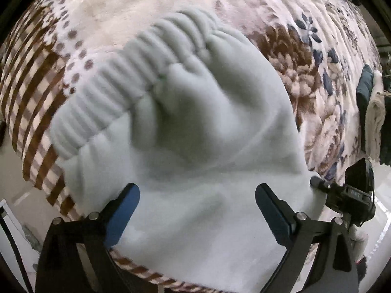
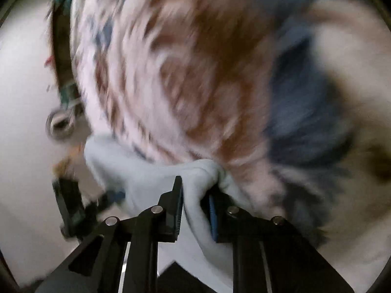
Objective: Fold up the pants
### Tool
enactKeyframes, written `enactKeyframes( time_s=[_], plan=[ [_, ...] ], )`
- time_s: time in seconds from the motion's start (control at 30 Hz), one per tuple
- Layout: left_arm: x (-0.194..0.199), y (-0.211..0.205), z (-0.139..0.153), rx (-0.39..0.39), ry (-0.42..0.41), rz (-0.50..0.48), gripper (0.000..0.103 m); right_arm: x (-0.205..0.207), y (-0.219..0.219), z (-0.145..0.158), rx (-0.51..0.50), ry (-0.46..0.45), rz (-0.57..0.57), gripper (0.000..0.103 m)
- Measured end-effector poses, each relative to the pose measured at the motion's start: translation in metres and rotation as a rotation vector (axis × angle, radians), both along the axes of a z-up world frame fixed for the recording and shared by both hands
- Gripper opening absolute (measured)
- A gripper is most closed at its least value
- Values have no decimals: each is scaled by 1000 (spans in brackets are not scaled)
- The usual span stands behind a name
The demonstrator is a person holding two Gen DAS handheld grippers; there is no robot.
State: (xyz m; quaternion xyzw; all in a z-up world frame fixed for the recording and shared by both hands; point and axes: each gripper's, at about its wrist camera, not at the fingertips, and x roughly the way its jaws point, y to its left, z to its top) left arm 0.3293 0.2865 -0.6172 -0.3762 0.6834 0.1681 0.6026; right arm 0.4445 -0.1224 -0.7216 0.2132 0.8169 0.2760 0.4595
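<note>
Pale grey-green fleece pants (image 1: 195, 127) lie on a flowered blanket, with the ribbed waistband (image 1: 105, 92) toward the upper left. My left gripper (image 1: 196, 190) hovers over the pants near the bed's edge, open wide. Its blue pads (image 1: 127, 207) touch no cloth. In the left wrist view the right gripper (image 1: 317, 183) meets the right edge of the pants. In the blurred right wrist view my right gripper (image 2: 195, 193) is shut on a bunched fold of the pants (image 2: 198, 171), and cloth hangs down between its fingers.
The blanket (image 1: 293, 56) with brown and blue flowers covers the bed, and its checked border (image 1: 31, 122) drops off at the left. Dark and cream clothes (image 1: 374, 112) hang at the far right. A round metal fitting (image 2: 59, 122) sits left of the bed.
</note>
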Motion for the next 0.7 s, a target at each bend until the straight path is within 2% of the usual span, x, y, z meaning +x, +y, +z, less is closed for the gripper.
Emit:
enactKeyframes(
  time_s=[0.03,0.1,0.17,0.23,0.33,0.37,0.43,0.5,0.6,0.63,0.67,0.7],
  plan=[
    [-4,9,7,-10,-16,10,97,-4,1,9,-1,-20,11,19],
    [-7,16,27,-10,-48,14,97,-12,0,25,-47,-65,18,27],
    [-5,23,48,20,-85,-14,97,-19,-1,52,-130,-137,26,53],
    [-1,30,63,81,-104,-64,97,-33,-4,83,-207,-250,2,64],
    [7,53,76,192,-164,-175,97,-54,-10,115,-255,-328,-84,64],
    [8,62,76,211,-168,-213,97,-63,-20,122,-268,-355,-115,64],
    [14,75,67,222,-151,-258,97,-90,3,140,-278,-383,-197,64],
    [11,92,56,202,-136,-283,97,-118,18,147,-254,-345,-270,64],
    [7,108,32,92,-127,-269,97,-166,35,146,-258,-294,-366,64],
    [5,111,22,54,-116,-266,97,-184,70,132,-265,-262,-388,64],
    [1,113,12,12,-112,-261,97,-200,79,122,-268,-209,-421,64],
    [-1,113,2,-23,-107,-259,97,-222,79,108,-261,-118,-469,64]
  ],
)
